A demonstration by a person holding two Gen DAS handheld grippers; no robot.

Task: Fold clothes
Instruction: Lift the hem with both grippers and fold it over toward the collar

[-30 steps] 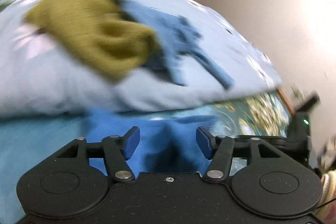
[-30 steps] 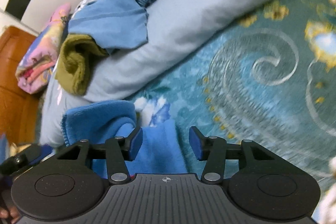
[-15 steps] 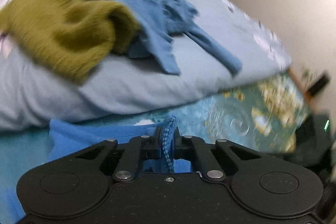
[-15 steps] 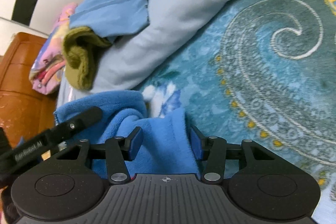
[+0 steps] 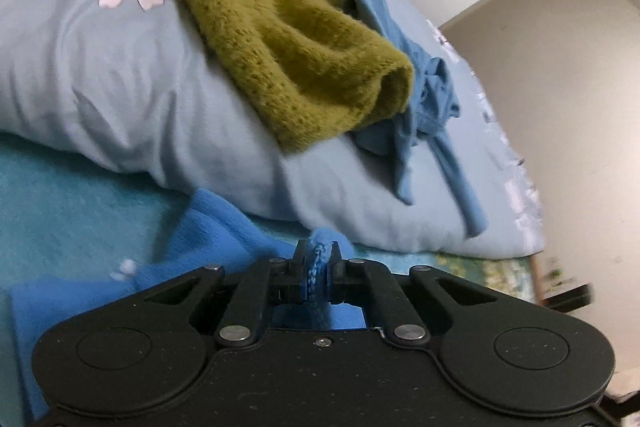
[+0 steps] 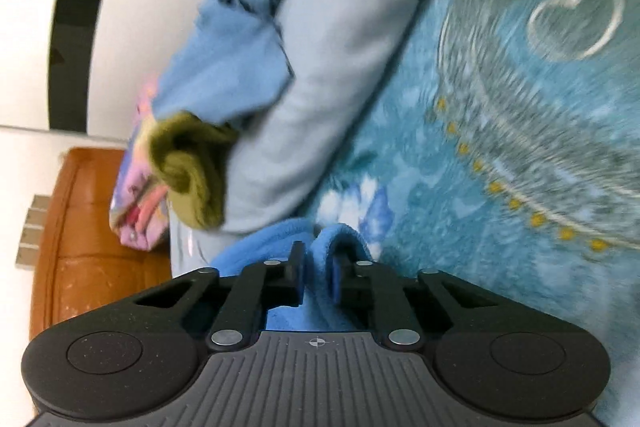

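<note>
- Our left gripper (image 5: 317,269) pinches the fleece (image 5: 224,227) by its stitched edge.
- Our right gripper (image 6: 318,273) pinches a fold of it too.
- The fleece lies on the bedspread (image 6: 500,115), just below the pillow (image 5: 120,87).

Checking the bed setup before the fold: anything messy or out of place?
Yes. On the pillow, an olive sweater and a light blue top lie crumpled and unfolded, with a sleeve trailing down the pillow's side. Both the left claw and the right claw are shut on the blue fleece, which looks normal.
</note>
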